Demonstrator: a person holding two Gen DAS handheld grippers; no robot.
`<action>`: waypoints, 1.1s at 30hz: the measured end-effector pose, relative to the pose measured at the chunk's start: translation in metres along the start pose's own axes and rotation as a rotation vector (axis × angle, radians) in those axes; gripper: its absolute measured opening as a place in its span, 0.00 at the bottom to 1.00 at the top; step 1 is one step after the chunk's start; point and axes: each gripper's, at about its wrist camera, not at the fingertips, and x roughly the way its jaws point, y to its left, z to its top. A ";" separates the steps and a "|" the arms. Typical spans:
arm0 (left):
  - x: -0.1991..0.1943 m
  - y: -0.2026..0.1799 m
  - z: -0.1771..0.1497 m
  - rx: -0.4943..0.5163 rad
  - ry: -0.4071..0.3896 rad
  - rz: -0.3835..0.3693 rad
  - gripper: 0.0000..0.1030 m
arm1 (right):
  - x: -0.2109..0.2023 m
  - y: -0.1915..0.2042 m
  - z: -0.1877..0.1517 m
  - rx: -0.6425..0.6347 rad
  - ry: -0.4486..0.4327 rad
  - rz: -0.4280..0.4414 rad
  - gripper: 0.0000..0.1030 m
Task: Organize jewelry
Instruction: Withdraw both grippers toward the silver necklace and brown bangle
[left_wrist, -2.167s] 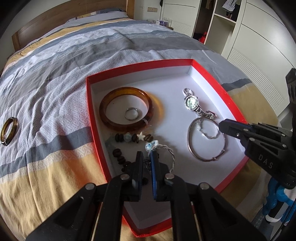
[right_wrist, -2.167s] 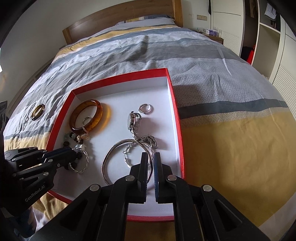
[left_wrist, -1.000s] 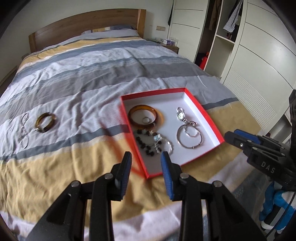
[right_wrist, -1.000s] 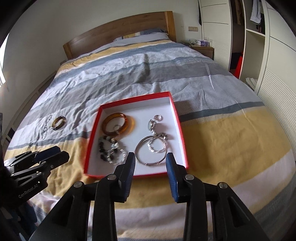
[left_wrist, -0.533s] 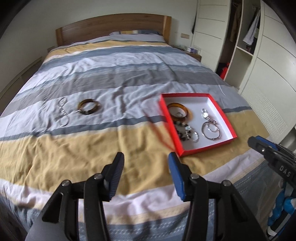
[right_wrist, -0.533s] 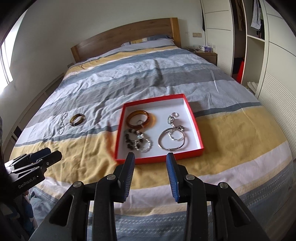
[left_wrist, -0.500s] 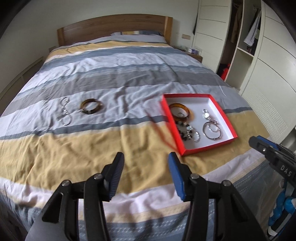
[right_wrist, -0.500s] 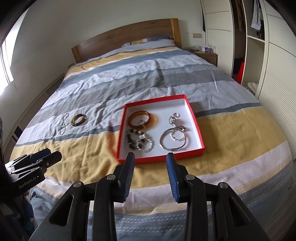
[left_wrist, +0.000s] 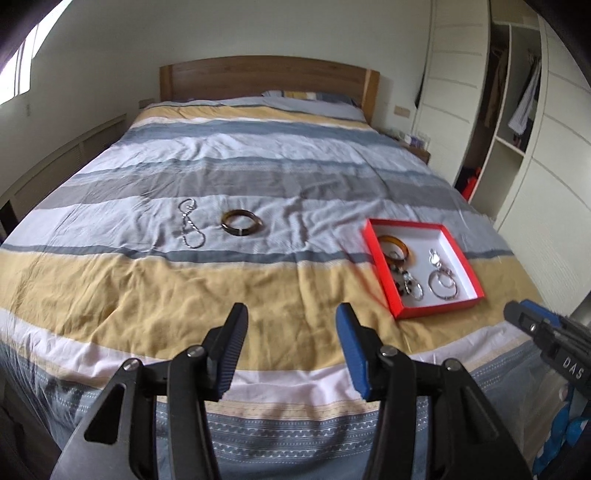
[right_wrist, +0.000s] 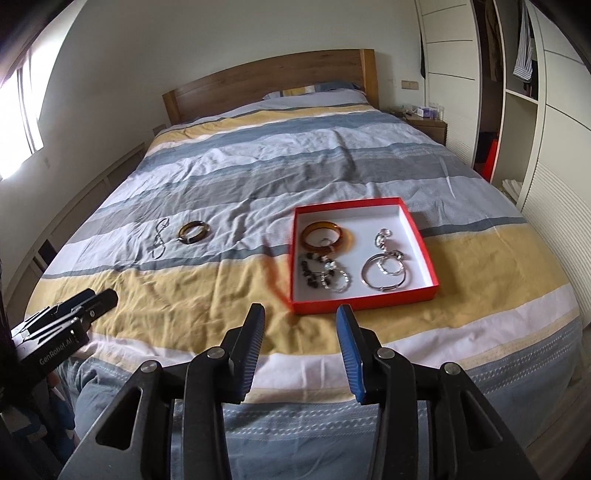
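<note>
My left gripper (left_wrist: 291, 334) and right gripper (right_wrist: 301, 332) both spread wide, empty, near foot of bed (left_wrist: 155, 302). Red box (right_wrist: 426, 254) on bed, right side, holds amber bangle (right_wrist: 325, 236), beads, silver pieces. Dark bangle (left_wrist: 241, 222) and silver chain (left_wrist: 189, 228) lie farther left on duvet, side by side, apart.

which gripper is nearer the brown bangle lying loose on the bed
Left. The left gripper hovers off the bed's foot, nearly in line with the bangle. The right gripper sits further right, in front of the red box, both open.
</note>
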 end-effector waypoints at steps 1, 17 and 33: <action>-0.003 0.003 0.000 -0.007 -0.008 -0.003 0.46 | -0.002 0.003 0.000 -0.005 -0.003 0.000 0.41; -0.014 0.043 -0.012 -0.062 -0.007 0.033 0.46 | -0.017 0.039 -0.002 -0.075 -0.027 0.010 0.45; 0.027 0.095 -0.035 -0.108 0.085 0.070 0.46 | 0.024 0.056 0.003 -0.093 0.036 0.025 0.46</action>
